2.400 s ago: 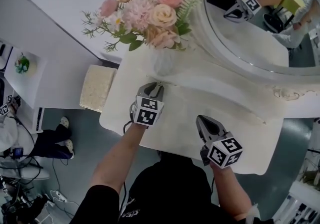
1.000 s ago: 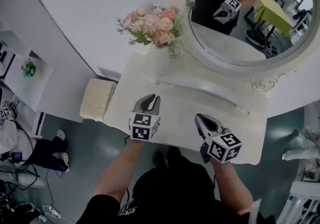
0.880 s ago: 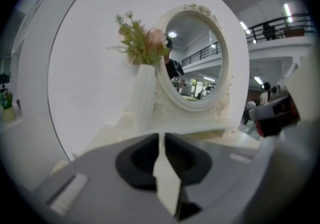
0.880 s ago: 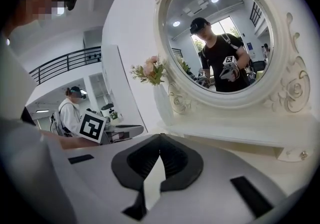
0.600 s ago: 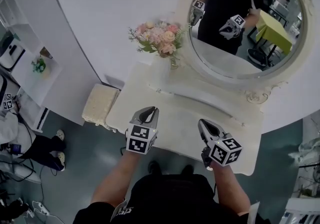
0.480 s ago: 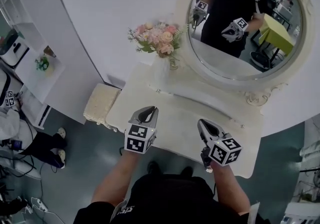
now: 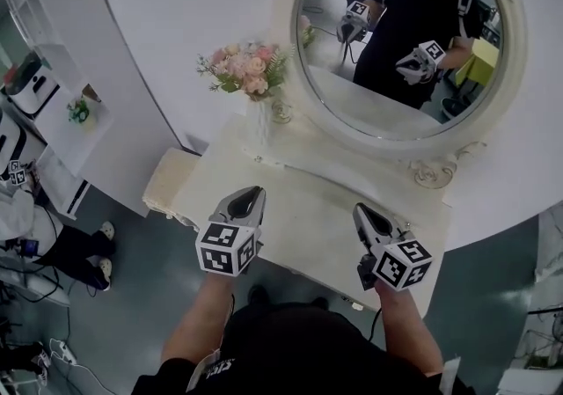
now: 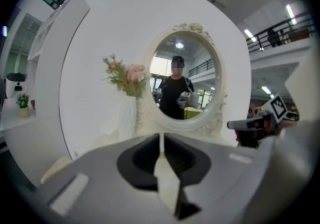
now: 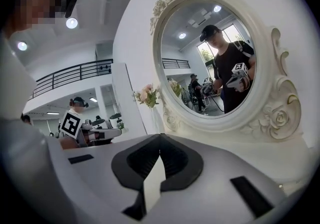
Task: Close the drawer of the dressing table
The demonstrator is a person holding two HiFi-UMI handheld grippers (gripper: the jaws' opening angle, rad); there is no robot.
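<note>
The white dressing table stands under an oval mirror. From above only its top shows; no drawer front sticks out past the front edge. My left gripper hovers over the table's front left part; its jaws have just been closing and now meet, with nothing between them. Over the front right part my right gripper hangs shut and empty. In the left gripper view the left gripper points at the mirror, and the right gripper view shows the right gripper doing the same.
A vase of pink flowers stands at the table's back left. A cream cushioned stool sits on the floor left of the table. White shelves and a seated person's legs are at far left.
Both grippers have lifted off the tabletop and drawn back toward its front edge. My head has tilted up, so more of the mirror shows.
</note>
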